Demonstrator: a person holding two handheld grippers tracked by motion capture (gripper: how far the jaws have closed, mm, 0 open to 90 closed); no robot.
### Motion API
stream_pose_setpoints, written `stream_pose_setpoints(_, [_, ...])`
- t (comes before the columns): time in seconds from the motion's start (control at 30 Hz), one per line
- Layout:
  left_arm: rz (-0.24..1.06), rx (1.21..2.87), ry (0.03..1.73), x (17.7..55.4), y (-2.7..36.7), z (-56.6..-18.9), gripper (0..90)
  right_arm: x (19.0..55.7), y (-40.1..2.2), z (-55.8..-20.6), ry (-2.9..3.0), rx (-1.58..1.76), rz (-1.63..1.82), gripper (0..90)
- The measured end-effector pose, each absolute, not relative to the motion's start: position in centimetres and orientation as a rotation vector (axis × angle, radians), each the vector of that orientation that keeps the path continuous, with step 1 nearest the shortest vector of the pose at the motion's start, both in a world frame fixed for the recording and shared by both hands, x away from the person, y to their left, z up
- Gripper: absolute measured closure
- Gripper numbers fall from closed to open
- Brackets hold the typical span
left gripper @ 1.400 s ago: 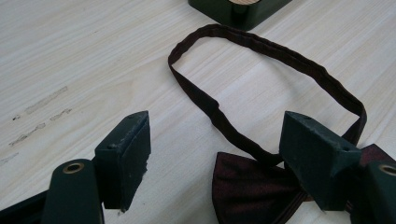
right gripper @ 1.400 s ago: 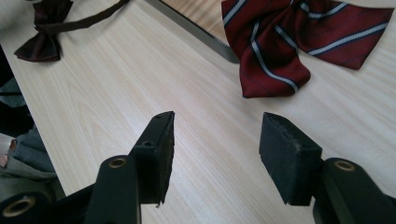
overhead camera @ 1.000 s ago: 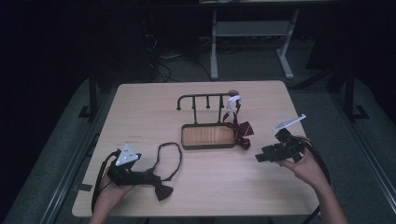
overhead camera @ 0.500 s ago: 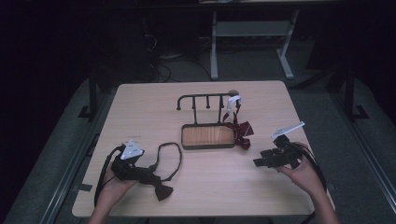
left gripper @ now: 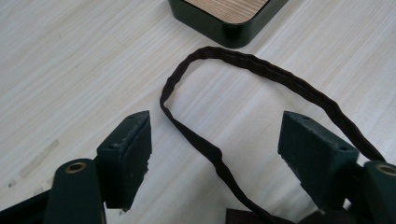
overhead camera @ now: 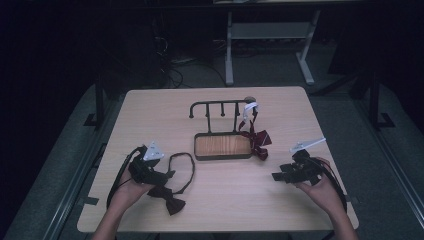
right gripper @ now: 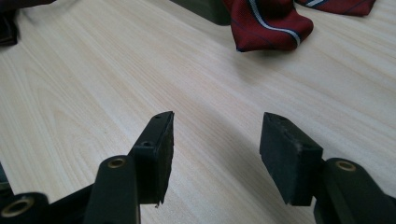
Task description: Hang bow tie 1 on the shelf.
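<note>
High view, left to right: the left gripper (overhead camera: 162, 176) sits near the table's (overhead camera: 150, 107) near-left corner, jaws spread and pressing on nothing, with a dark bow tie (overhead camera: 170, 199) lying just beside it and its strap (overhead camera: 184, 162) looping away toward the rack (overhead camera: 222, 146) at the table's middle. The left gripper view puts that strap (left gripper: 219, 158) right between the open jaws, running from the bow at the lower edge up and away in a long loop whose far end nearly reaches the rack's corner (left gripper: 233, 28); so the strap's long axis lies roughly along the gripper's own pointing line, and a closing pinch would catch one side of it. The left hand looks the nearer one by far. A red striped tie (overhead camera: 256, 140) hangs from the rack's right end and spills onto the table. Farther right, the right gripper (overhead camera: 276, 176) hovers with jaws released and empty, pointing left, well apart from the bow tie; in the right gripper view the red tie (right gripper: 268, 23) lies ahead of it.
</note>
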State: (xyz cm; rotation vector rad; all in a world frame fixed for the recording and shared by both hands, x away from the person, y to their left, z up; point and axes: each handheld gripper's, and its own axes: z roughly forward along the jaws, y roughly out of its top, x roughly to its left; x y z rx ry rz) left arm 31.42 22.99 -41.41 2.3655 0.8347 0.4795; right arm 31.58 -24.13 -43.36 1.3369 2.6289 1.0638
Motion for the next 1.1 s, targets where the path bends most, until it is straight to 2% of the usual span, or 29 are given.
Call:
stream_pose_setpoints(0.67, [0.353,2.524,0.863,37.0,21.3,-41.1,57.5,30.8,-24.6,-43.7,2.563,1.349,1.073,45.8])
stream_pose_setpoints(1.1, [0.340,2.613,0.910,39.8,20.4,-41.9,60.2,30.7,-24.8,-43.6,2.547,1.337,1.098,45.7])
